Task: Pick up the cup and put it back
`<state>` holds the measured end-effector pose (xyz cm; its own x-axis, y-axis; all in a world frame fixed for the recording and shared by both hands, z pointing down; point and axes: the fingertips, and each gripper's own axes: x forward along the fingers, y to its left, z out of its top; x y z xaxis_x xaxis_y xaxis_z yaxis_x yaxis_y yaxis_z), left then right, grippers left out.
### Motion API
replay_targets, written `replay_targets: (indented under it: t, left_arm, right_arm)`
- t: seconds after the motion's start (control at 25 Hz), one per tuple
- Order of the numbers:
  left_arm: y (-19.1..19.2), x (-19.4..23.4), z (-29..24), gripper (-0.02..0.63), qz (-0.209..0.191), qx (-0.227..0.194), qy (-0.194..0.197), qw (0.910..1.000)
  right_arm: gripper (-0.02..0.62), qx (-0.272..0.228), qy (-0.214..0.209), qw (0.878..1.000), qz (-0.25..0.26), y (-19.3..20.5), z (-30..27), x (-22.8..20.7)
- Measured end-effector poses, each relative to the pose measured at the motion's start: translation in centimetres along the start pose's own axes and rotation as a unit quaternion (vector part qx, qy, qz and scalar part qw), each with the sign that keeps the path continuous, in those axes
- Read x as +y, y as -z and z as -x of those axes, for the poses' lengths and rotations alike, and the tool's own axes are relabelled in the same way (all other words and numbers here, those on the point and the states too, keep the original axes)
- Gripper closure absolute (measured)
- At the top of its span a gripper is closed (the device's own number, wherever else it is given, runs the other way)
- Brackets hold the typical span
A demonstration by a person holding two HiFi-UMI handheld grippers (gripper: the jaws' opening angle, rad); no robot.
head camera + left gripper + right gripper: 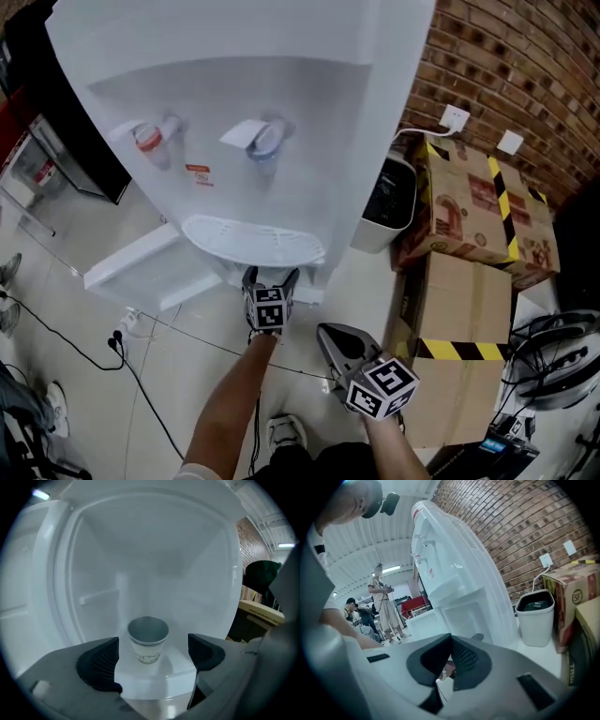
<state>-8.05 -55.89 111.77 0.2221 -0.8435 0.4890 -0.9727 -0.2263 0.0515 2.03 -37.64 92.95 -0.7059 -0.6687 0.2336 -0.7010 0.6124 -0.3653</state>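
Note:
A paper cup (pixel 148 639) with a grey inside stands upright on a white ledge (pixel 154 679) in the lower compartment of the white water dispenser (pixel 234 112). My left gripper (pixel 153 642) is open, its two black pads (pixel 99 663) either side of the cup and a little short of it, not touching. In the head view the left gripper (pixel 270 277) points in under the drip tray (pixel 253 239), which hides the cup. My right gripper (pixel 326 334) hangs lower right of it, away from the dispenser. Its jaws (pixel 449 657) are shut with nothing held.
The compartment door (pixel 141 267) stands open to the left. A white bin (pixel 386 202) and cardboard boxes (pixel 469 202) sit to the right against the brick wall. Cables and a plug (pixel 120 339) lie on the floor. People (pixel 382 602) stand in the distance.

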Motion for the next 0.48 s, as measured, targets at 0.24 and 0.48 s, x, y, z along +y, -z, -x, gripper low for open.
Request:
replay_targets:
  t: [0.24, 0.48]
  left_arm:
    - [0.7, 0.9, -2.4, 0.150, -0.011, 0.005, -0.015, 0.9998]
    - [0.8, 1.2, -3.7, 0.210, -0.019, 0.000, -0.016, 0.9997]
  right_arm:
    - [0.583, 0.005, 0.011, 1.000, -0.003, 1.4, -0.3, -1.3]
    - [0.583, 0.007, 0.016, 1.000, -0.009, 2.1, -0.6, -2.3]
